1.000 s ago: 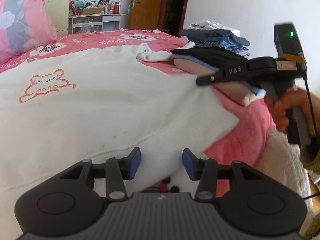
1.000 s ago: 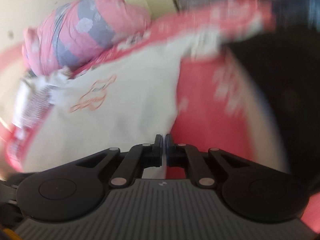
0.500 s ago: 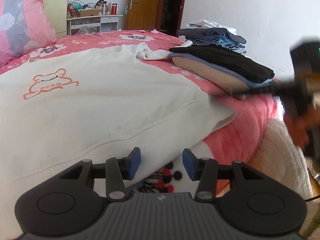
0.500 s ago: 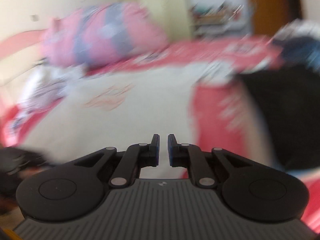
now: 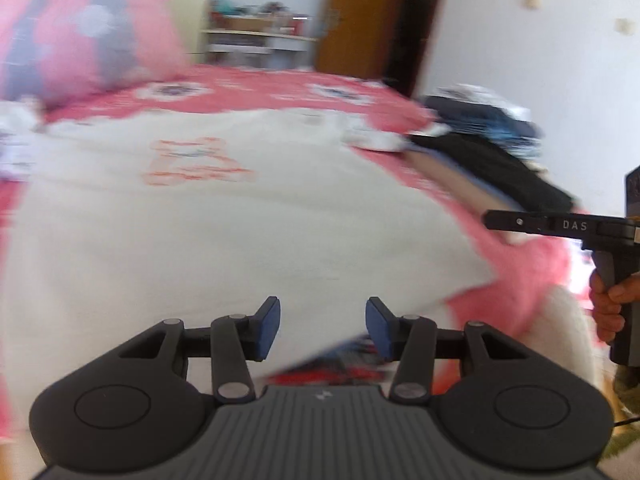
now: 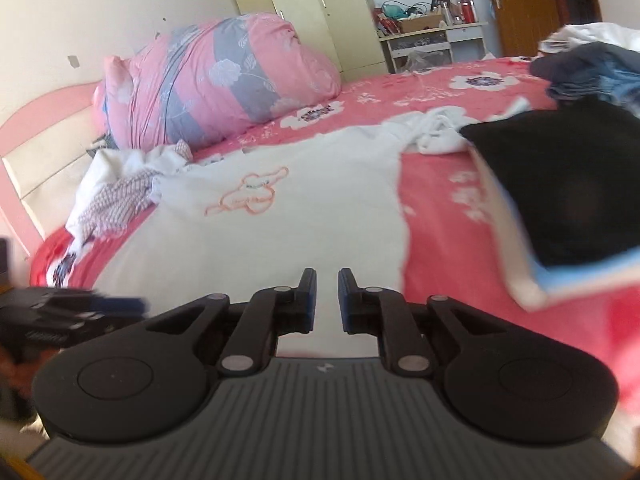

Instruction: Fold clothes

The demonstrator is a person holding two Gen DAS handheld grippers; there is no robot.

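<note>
At the far left of the right wrist view, a crumpled white and checked garment (image 6: 116, 192) is lying by the pink headboard (image 6: 44, 120), with a pink and grey rolled quilt (image 6: 216, 80) sitting behind it. The left gripper (image 5: 322, 326) is hovering over the near hem of the white sweatshirt (image 5: 240, 232), its blue pads (image 5: 267, 328) standing partly apart with nothing between them. That sweatshirt, with an orange bear outline on its chest, is lying spread flat across the pink flowered bed (image 6: 440, 208). The right gripper (image 6: 327, 300) is hanging above the same hem; its jaws have just been opening to a narrow gap and are gripping nothing. To the right, a folded stack topped by a black garment (image 6: 568, 184) is resting on the bed, and a pile of dark blue clothes (image 6: 588, 68) is sitting behind it. A hand (image 5: 610, 304) is gripping the right gripper's handle.
</note>
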